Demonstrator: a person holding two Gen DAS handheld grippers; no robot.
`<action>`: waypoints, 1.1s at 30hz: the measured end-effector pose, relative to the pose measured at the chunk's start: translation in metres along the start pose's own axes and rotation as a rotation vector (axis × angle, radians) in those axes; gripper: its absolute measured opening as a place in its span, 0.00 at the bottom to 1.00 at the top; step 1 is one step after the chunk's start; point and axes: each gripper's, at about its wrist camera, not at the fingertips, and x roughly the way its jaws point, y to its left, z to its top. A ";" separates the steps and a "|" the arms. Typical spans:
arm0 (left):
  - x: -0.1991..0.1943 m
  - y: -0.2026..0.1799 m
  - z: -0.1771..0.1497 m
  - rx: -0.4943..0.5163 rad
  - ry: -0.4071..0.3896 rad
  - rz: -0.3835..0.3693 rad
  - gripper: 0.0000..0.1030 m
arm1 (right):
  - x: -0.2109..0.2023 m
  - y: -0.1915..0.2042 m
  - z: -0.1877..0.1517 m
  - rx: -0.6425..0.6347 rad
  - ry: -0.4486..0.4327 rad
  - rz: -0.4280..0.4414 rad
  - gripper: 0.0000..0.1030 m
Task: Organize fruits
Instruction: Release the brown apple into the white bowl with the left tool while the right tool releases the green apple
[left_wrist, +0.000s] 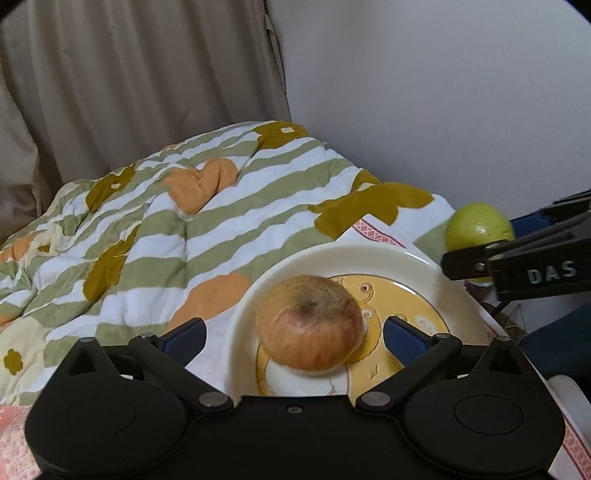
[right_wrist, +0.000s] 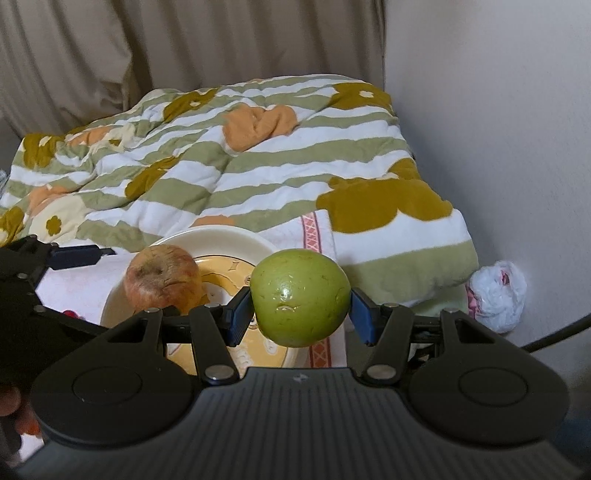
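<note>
— Apples, two of them: where is each one sitting right now?

— The reddish apple (left_wrist: 308, 323) is resting on the cream plate (left_wrist: 436, 275), over its yellow painted centre. The green apple (right_wrist: 300, 297) is hanging off the plate, clamped in the right gripper (right_wrist: 300, 314).

— How is the left gripper (left_wrist: 293, 338) standing?

— Its jaws are spread wide on either side of the reddish apple. The blue pads (left_wrist: 400, 338) are standing clear of the skin, so nothing is pressing on the fruit.

— And the right one is really gripping?

— Yes. Both blue pads (right_wrist: 240, 314) are pressing against the sides of the green apple, which is being carried above the near rim of the plate, to the right of the reddish apple in the right wrist view.

— What is lying under the plate?

— A white cloth with a pink lattice border (right_wrist: 310, 230), spread on a bed. Beyond it a striped, flowered blanket (left_wrist: 177, 236) is lying rumpled, with a beige curtain (left_wrist: 129, 74) hanging behind.

— Anything else showing?

— A crumpled white plastic bag (right_wrist: 496, 291) is sitting by the wall, right of the blanket. A hand (right_wrist: 14, 410) is peeking in at the lower left edge of the right wrist view.
</note>
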 end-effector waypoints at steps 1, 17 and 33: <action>-0.003 0.001 -0.001 -0.003 0.003 0.008 1.00 | 0.001 0.002 0.001 -0.009 0.002 0.007 0.69; -0.036 0.024 -0.044 -0.135 0.058 0.040 1.00 | 0.051 0.046 -0.020 -0.298 0.021 0.053 0.69; -0.066 0.022 -0.059 -0.194 0.032 0.073 1.00 | 0.027 0.045 -0.030 -0.280 -0.062 0.026 1.00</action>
